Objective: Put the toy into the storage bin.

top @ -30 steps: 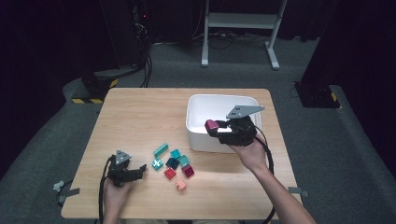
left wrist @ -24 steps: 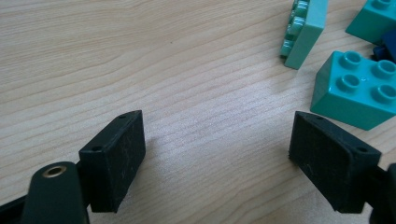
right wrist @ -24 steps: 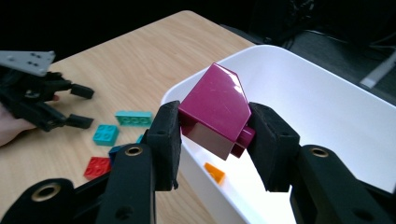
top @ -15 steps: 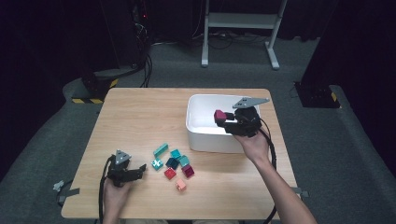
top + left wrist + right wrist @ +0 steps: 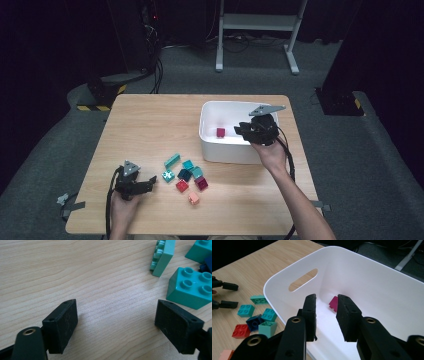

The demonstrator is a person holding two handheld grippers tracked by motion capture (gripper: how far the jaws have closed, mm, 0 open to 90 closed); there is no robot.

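- The pale wood-grain counter [image 5: 150,130] stood on grey carpet in a dark room.
- Right tongs [image 5: 242,129] hung over the white bin [image 5: 220,150], having just closed, empty; the magenta brick [image 5: 220,132] lay inside.
- Left tongs [image 5: 150,183] rested spread beside the loose bricks [image 5: 186,175].
- No writing was legible.

Both grippers [image 5: 141,186] [image 5: 243,131] were black, each topped by a grey three-cornered plate [image 5: 131,168] and trailing a black cable [image 5: 286,155]; brass-coloured rivets [image 5: 295,320] sat behind the flat rectangular pads [image 5: 62,320].
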